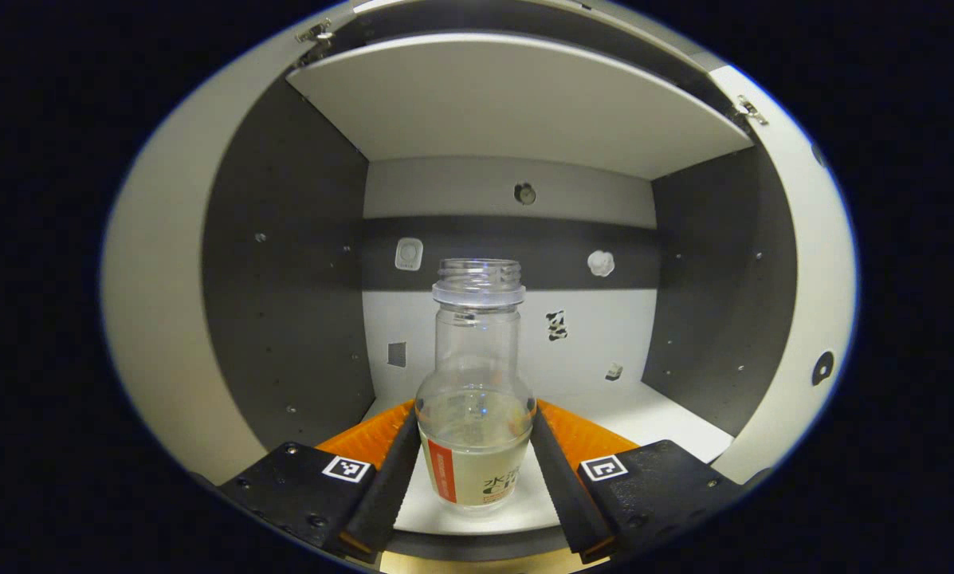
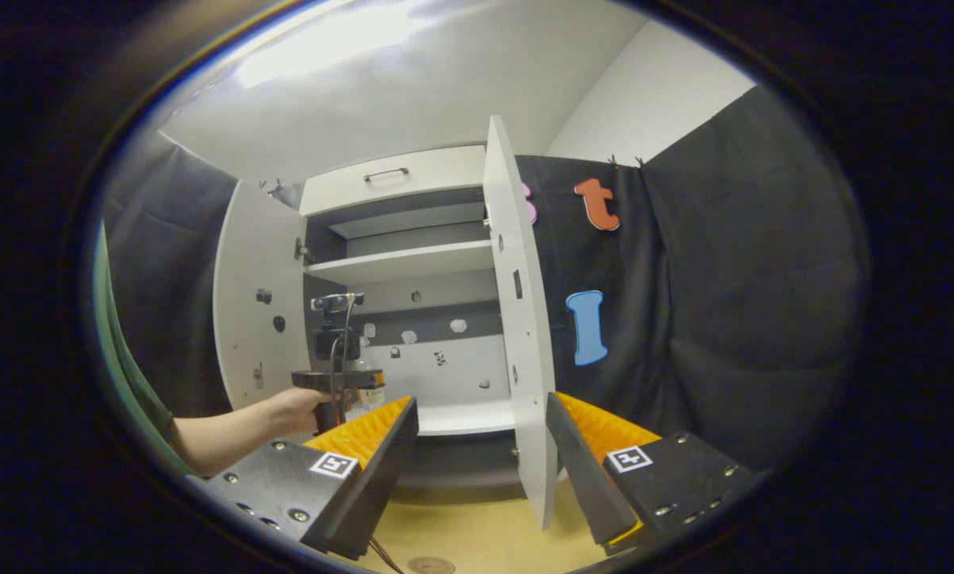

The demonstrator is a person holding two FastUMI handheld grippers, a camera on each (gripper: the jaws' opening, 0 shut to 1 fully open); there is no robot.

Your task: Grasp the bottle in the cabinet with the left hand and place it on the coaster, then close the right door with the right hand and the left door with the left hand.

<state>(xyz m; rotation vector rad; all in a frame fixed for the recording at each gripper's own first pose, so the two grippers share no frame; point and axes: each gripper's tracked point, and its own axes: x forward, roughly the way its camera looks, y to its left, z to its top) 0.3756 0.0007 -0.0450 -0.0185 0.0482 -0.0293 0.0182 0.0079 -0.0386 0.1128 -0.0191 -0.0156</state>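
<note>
Bottle point(image 1: 476, 383) upright near shelf point(image 1: 668, 418) front edge, capless, some liquid inside. Left gripper point(image 1: 475, 462) jaws flanking it, contact uncertain. Right gripper point(image 2: 477, 446) jaws released, idle. Risk: loose pinch, tilt, spill on lifting out.

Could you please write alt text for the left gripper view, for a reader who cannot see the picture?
The left gripper reaches into an open cabinet, its two fingers flanking the lower body of a clear, uncapped bottle that stands upright on the bottom shelf. Whether the fingers already press on the bottle cannot be told. Another shelf spans the cabinet above.
</note>
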